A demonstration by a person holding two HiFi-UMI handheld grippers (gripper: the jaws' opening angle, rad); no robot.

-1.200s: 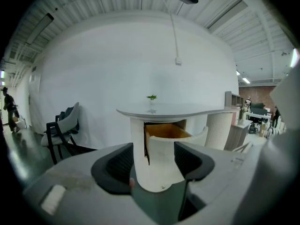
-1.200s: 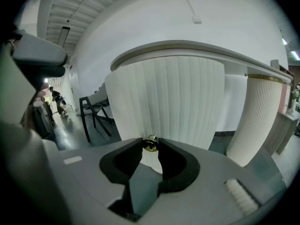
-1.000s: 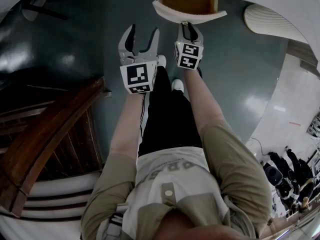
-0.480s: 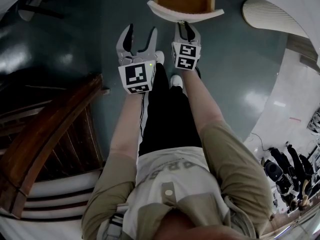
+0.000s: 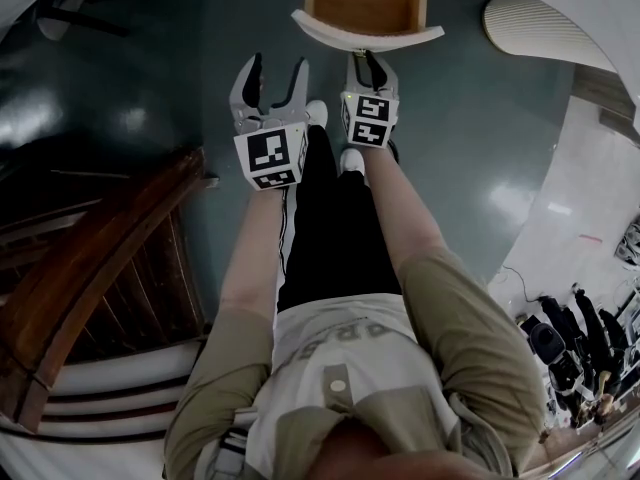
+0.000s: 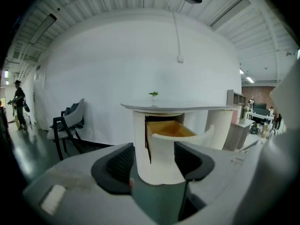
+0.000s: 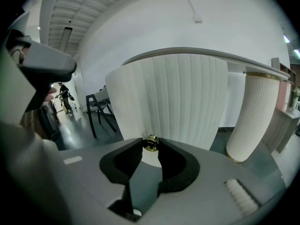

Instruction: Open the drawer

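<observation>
Khaki sleeves fill the bottom of the head view, and both forearms reach up toward the top centre of the frame. Left of centre, the left gripper hangs over the dark teal floor with its jaws spread wide and nothing between the pads. In its own view the gap frames the drawer from the side, well apart from it. Just right of it, the right gripper is clamped on a small brass knob, its two black pads pressing the knob from either side at their tips. The knob sits on the drawer's white, ribbed, curved front. The drawer stands pulled out at the top centre of the head view, its wooden inside showing, beneath a white table top. A dark wooden railing runs along the left edge. Farther off, at the upper right, stands a white ribbed pedestal
</observation>
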